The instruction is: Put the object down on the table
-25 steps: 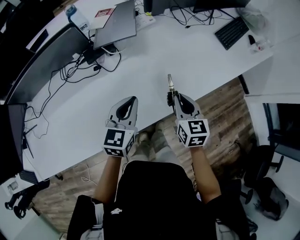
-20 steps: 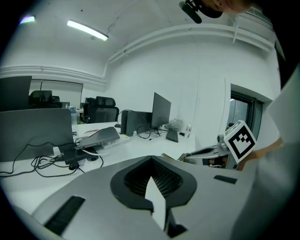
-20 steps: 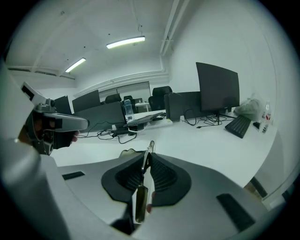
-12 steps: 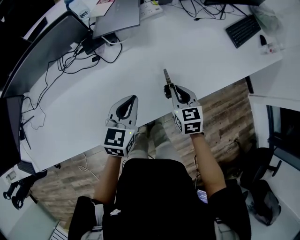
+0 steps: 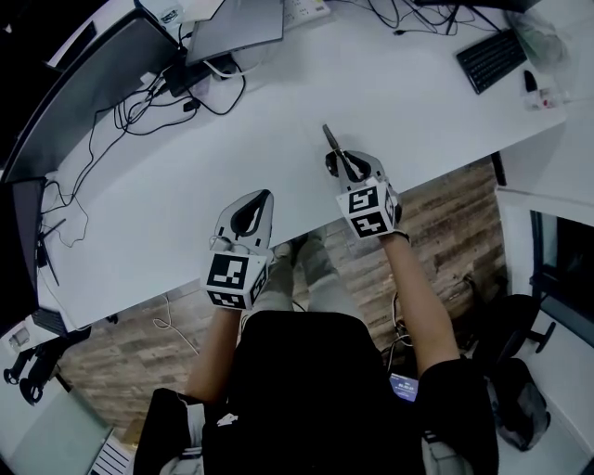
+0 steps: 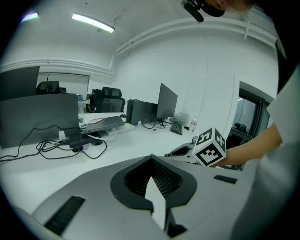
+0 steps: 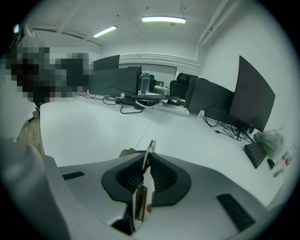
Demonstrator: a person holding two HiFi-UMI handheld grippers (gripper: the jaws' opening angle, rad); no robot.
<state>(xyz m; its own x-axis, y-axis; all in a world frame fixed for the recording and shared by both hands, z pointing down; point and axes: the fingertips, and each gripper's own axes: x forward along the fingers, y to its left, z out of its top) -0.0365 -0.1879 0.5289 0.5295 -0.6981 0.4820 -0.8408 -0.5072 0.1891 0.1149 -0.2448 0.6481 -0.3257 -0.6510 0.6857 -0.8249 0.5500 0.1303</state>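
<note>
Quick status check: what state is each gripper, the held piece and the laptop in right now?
left gripper: shut, nothing between its jaws.
right gripper: shut on the thin metal tool.
thin metal tool: held, tip sticking out over the table, not yet released.
laptop: lid closed.

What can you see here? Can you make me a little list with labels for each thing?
Place: long white table in an office
Who: a person holding a gripper in each hand
Right gripper: shut on a thin metal object, over the table's near edge
Object down yet: no, the jaws are clamped on it
Left gripper: shut, nothing in it
Far side of table: keyboard, laptop, black cables
</note>
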